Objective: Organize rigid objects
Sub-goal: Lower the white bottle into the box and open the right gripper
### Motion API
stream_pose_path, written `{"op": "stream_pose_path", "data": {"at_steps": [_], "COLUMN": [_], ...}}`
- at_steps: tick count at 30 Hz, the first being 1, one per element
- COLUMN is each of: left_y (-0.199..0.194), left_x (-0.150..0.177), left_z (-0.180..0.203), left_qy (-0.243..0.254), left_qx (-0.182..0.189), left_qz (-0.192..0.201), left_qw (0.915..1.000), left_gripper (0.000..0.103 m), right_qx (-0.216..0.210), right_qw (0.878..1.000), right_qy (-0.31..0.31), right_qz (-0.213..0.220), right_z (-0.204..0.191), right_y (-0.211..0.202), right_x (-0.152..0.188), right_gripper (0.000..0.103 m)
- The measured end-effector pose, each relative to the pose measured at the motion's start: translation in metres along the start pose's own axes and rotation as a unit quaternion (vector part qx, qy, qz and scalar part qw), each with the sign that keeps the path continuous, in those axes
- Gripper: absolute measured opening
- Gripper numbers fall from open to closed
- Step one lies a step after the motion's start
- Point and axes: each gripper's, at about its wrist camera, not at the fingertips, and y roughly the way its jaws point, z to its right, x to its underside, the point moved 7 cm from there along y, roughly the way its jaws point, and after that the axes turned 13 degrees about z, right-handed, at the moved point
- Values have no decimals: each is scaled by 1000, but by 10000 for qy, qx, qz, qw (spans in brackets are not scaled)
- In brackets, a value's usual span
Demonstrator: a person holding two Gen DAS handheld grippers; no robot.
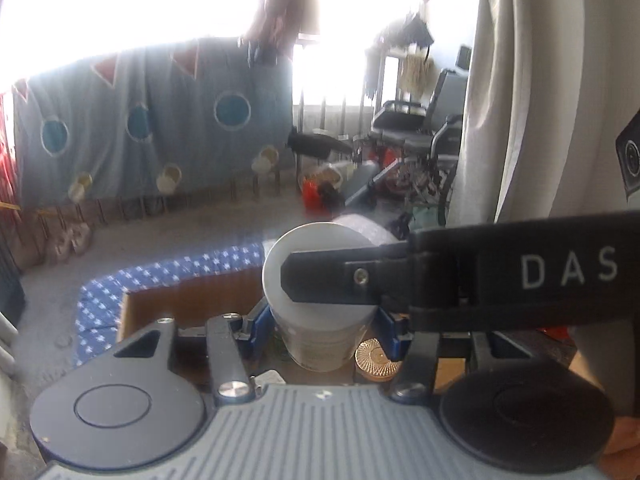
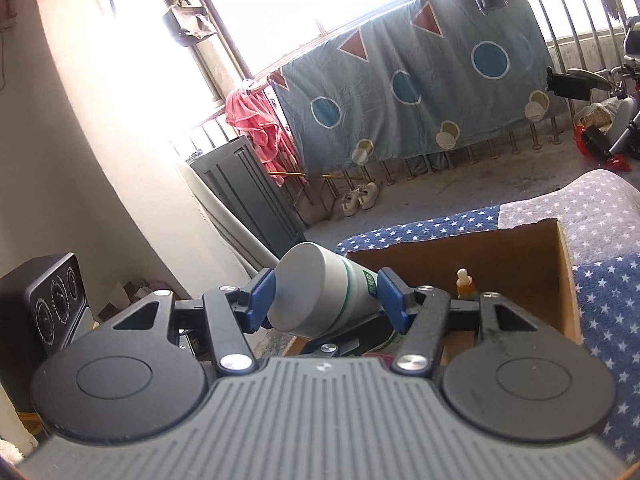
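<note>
The bottle, tilted, is clamped by both the right gripper and left gripper; opposing pulls could twist it loose above the cardboard box.

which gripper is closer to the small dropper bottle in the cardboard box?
Right, judging from its own view. The right gripper, holding a white bottle, sits just short of the dropper bottle. The left wrist view doesn't show the dropper.

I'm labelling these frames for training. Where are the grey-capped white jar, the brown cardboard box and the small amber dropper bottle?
Grey-capped white jar (image 2: 316, 292): right wrist view, on its grey cap.
Brown cardboard box (image 2: 480, 256): right wrist view, on its inner back wall.
Small amber dropper bottle (image 2: 465, 286): right wrist view, on its neck.
</note>
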Motion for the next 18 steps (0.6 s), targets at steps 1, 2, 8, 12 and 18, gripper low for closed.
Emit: {"op": "stream_pose_path", "data": {"at_steps": [1,2,8,12,18], "left_y": [14,28,89,108,110], "left_x": [5,11,58,78,90], "left_z": [-3,-5,-16,-22,-19], "left_qy": [-41,-102,-267,-305,-74], "left_qx": [34,54,154,181,133], "left_qz": [-138,-297,-1151,-1550,-1681], "left_qw": [9999,9995,9929,9873,9857], "left_gripper": [54,54,54,54,55], "right_qx": [45,106,390,450,517], "right_qw": [9999,9997,9933,9848,9789], "right_qy": [73,136,605,1004,1057], "right_qz": [-91,-195,-907,-1343,-1673], "right_z": [12,25,90,118,130], "right_y": [9,18,72,96,109], "right_x": [-1,0,31,61,88], "right_gripper": [57,57,57,57,57]}}
